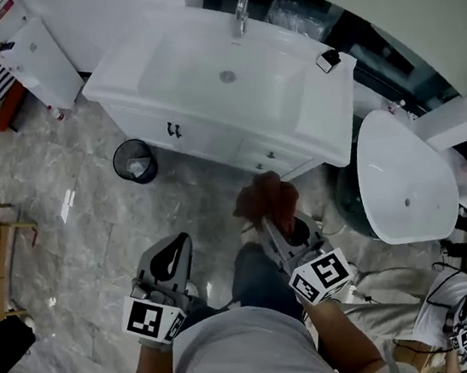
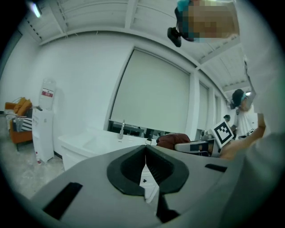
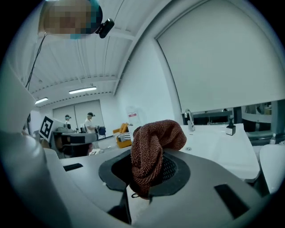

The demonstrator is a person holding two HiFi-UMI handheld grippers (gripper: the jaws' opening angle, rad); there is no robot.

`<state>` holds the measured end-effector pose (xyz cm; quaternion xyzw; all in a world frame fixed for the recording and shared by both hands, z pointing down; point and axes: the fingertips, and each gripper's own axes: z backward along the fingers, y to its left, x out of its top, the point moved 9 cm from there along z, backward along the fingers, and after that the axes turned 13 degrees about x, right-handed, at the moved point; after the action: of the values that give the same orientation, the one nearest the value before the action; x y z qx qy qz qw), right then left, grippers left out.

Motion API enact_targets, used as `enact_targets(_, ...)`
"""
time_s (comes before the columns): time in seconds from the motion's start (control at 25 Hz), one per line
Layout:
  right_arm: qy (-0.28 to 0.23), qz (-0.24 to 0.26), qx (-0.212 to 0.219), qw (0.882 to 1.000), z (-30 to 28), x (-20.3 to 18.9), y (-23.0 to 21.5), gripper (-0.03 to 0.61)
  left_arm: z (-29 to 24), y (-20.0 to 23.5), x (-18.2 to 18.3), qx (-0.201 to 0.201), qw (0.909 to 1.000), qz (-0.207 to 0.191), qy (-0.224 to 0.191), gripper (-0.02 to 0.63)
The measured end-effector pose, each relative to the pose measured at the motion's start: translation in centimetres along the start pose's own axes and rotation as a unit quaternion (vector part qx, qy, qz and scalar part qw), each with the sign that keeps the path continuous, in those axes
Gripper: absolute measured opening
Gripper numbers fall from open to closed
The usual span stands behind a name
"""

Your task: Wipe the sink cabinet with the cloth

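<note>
The white sink cabinet point(image 1: 210, 140) stands straight ahead of you. Its long side runs from upper left to lower right across the head view, with the door front turned your way. To its right sits the toilet point(image 1: 401, 179), and far off to the left is a water dispenser point(image 1: 36, 58). On the floor point(image 1: 77, 238), just left of the cabinet doors, is a black waste bin point(image 1: 115, 162) with something pale in it, a liner or paper; I can't tell which. The basin point(image 1: 191, 67) set in the cabinet's counter looks empty apart from its drain, and the faucet point(image 1: 241, 10) stands at the back edge.

Your right claw point(image 1: 278, 228) is the one that matters. Its jaws are clamped on the reddish-brown cloth point(image 3: 151, 142), which bunches up above them and points at the cabinet front. The cloth hangs near the right-hand end of that front but apart from it, so wiping has not begun.

Your left claw point(image 2: 145, 153) sits low at your left side, farther from the cabinet, jaws pressed together on nothing.

I'd judge the next move is forward with the right. Lay the cloth flat on the front panel and stroke along that long axis.
</note>
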<state>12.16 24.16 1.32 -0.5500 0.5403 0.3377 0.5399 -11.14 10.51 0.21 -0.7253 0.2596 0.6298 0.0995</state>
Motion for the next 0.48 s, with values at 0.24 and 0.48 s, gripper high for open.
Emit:
enact_targets(0.24, 0.055, -0.028, 0.062, 0.996, -2.6, -1.1, -8.8, 0.083, -5.5, -2.6, -2.1, 0.093, 0.9951, 0.029, 0.018, 0.011)
enact_targets(0.48, 0.096, -0.022, 0.100, 0.990, -5.8, -2.5, -12.1, 0.083, -6.5, -2.8, -4.1, 0.161, 0.9834, 0.083, 0.011, 0.011)
